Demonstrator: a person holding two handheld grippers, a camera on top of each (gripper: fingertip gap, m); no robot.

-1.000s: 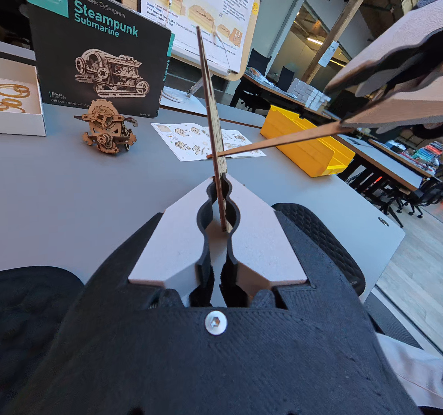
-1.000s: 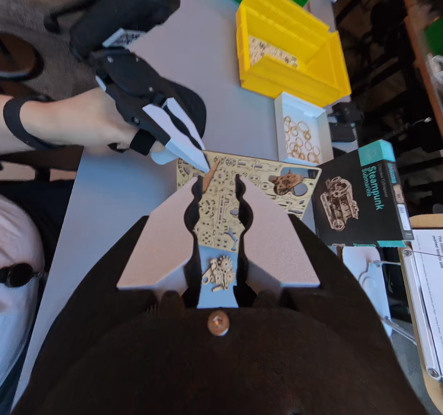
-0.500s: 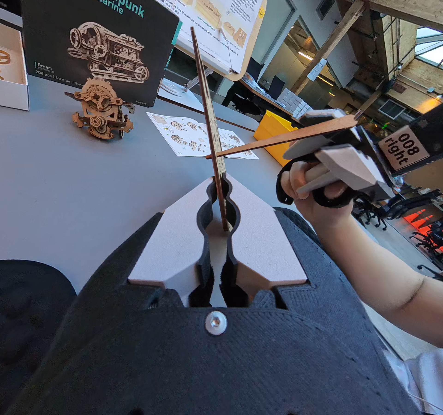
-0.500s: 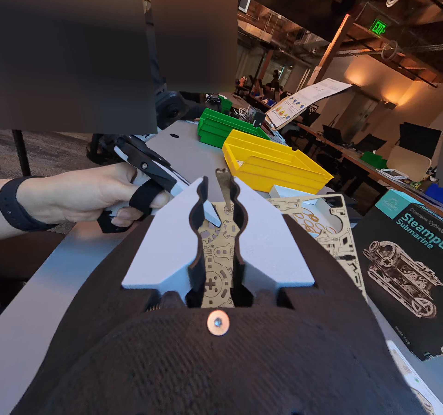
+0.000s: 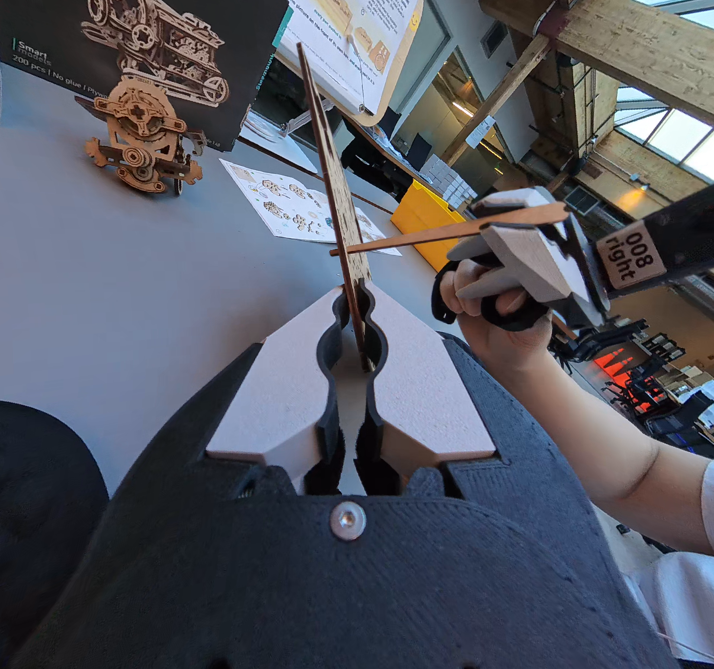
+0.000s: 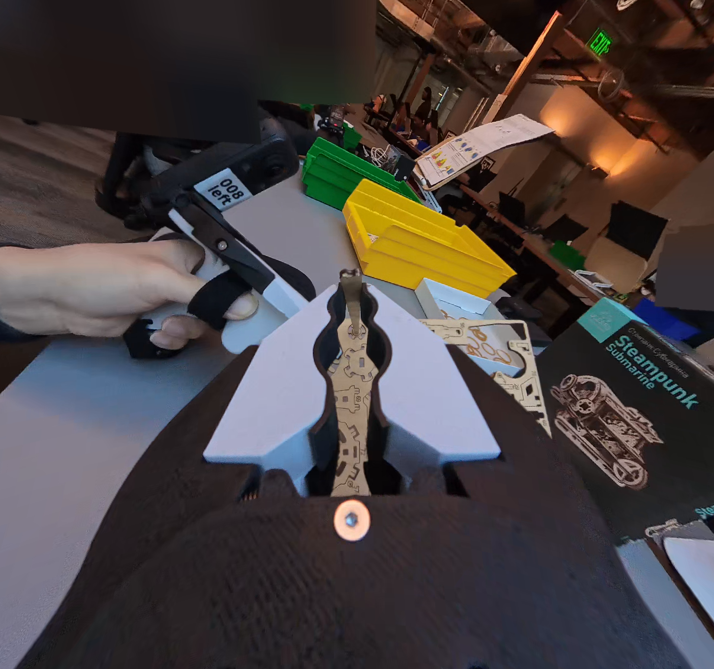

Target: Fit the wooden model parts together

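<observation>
Wood comes first: a thin flat plywood sheet with cut-out model shapes (image 5: pixel 340 202) stands on its edge, pinched at its bottom between the fingers of the left gripper (image 5: pixel 353 295), which are pressed together on it. It rises up and away from that gripper, and its long side points forward. A long thin wooden stick piece (image 5: pixel 444 234) is clamped in the right gripper (image 5: pixel 514 233), and the jaws are closed tight on its far end. The stick comes in from the right side of the left gripper and lies almost flat, so it crosses the sheet. Its tip pokes into the sheet, just above the left gripper's fingertips. In the right wrist view the stick (image 6: pixel 353 302) points straight ahead from the fingers, with the sheet face (image 6: pixel 353 399) right below. The right gripper is the one that has to push, I think, straight along the stick. Farther off on the grey table (image 5: pixel 116 264) sit a small built wooden gear model (image 5: pixel 141 140), a black kit box (image 5: pixel 135 20), a paper guide sheet (image 5: pixel 293 202) and a yellow plastic bin (image 5: pixel 425 221).
</observation>
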